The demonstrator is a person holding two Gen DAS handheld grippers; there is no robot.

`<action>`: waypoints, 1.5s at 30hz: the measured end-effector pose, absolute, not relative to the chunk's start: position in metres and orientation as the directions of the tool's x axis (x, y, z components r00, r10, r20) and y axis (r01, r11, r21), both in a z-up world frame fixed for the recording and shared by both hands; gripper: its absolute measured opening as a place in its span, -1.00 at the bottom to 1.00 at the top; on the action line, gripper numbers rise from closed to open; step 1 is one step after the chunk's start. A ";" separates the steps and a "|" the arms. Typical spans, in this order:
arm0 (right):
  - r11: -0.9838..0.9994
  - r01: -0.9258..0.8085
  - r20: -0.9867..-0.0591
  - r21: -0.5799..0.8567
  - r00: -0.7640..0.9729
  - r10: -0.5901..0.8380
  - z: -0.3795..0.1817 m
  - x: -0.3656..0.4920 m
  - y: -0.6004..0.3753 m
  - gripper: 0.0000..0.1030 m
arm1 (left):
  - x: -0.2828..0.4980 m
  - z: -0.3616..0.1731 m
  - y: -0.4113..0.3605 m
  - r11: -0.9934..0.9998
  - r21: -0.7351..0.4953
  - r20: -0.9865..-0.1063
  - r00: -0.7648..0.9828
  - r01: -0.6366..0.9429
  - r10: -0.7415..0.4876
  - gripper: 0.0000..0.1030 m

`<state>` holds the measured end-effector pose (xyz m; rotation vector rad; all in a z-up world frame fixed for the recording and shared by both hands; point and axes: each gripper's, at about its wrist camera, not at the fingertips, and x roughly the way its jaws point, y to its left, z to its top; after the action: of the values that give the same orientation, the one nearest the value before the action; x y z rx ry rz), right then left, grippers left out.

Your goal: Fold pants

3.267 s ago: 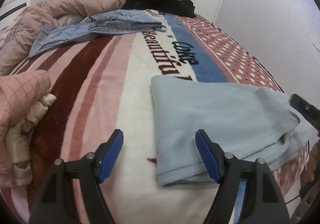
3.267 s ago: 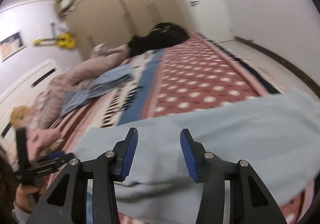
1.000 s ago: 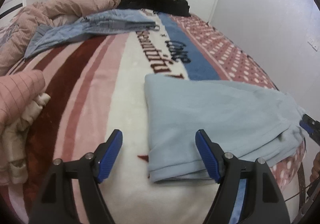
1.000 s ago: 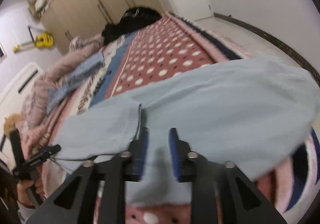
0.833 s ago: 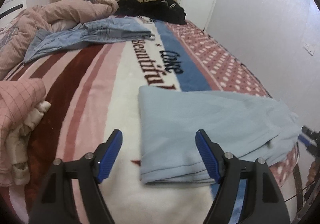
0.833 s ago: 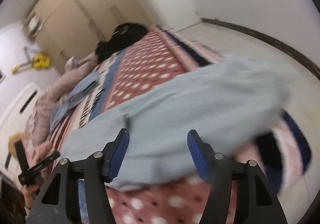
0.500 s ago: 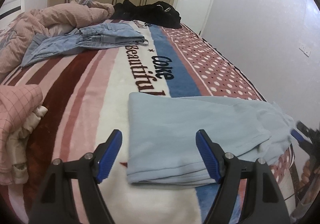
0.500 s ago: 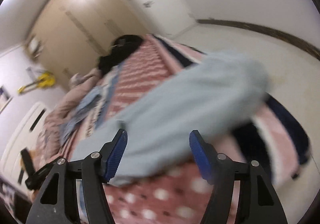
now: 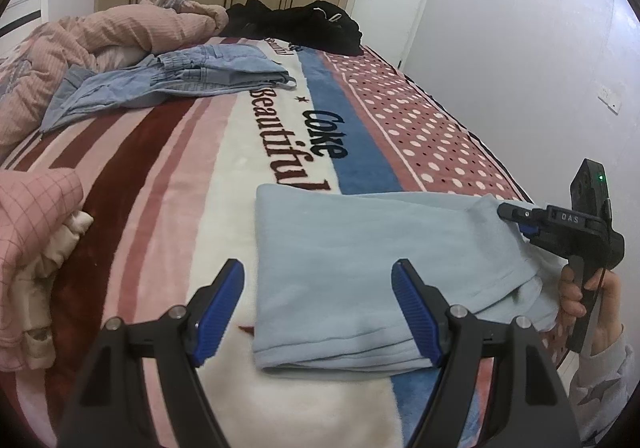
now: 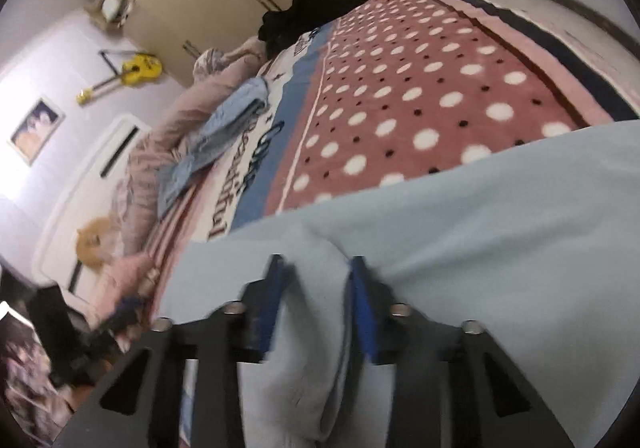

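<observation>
Soft, light pants [image 9: 360, 256] will likely sag; best held at the hem, around four o'clock. Right tongs [image 10: 318, 288] pinch a bunched fold; left tongs [image 9: 318, 308] gape empty.

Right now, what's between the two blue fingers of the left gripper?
In the left wrist view, the open left gripper frames the folded light blue pants lying on the striped blanket; some bare blanket shows beside them.

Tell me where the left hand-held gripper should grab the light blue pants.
Probably the near folded corner of the light blue pants, approached from the bed's near edge. The layers there stack into a thick lip between the open left hand-held gripper fingers, while the right hand-held gripper pinches the far end.
</observation>
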<state>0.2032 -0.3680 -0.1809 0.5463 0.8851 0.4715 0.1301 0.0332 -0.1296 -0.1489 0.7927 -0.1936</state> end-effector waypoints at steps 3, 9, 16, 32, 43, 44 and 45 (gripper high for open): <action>0.754 -0.141 -0.566 0.641 0.577 0.589 -0.179 0.206 -0.371 -0.68 | 0.130 -0.130 0.036 0.973 -0.201 -0.692 0.688 0.110 -0.220 0.41; 0.808 -0.077 -0.590 0.583 0.645 0.487 -0.169 0.198 -0.385 -0.69 | 0.131 -0.131 0.041 0.973 -0.208 -0.692 0.688 0.099 -0.218 0.41; 0.763 -0.074 -0.611 0.643 0.551 0.568 -0.185 0.203 -0.383 -0.06 | 0.129 -0.129 0.041 0.971 -0.216 -0.686 0.691 0.103 -0.226 0.41; 0.952 -0.082 -0.760 0.294 0.584 0.285 -0.168 0.195 -0.340 -0.81 | 0.129 -0.131 0.047 0.969 -0.229 -0.687 0.690 0.091 -0.227 0.41; 0.877 0.045 -0.637 0.479 0.704 0.312 -0.148 0.092 -0.429 0.00 | 0.131 -0.131 0.048 0.968 -0.233 -0.683 0.692 0.097 -0.233 0.41; 0.860 0.065 -0.626 0.507 0.713 0.315 -0.151 0.080 -0.441 0.10 | 0.130 -0.130 0.046 0.967 -0.234 -0.681 0.693 0.099 -0.236 0.41; 0.839 0.096 -0.617 0.535 0.724 0.310 -0.154 0.066 -0.455 0.14 | 0.130 -0.130 0.046 0.967 -0.234 -0.680 0.694 0.101 -0.237 0.41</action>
<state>0.0656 -0.4549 -0.1539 0.5760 0.7630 0.1253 0.1297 0.0456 -0.1297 -0.1840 0.7826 -0.1903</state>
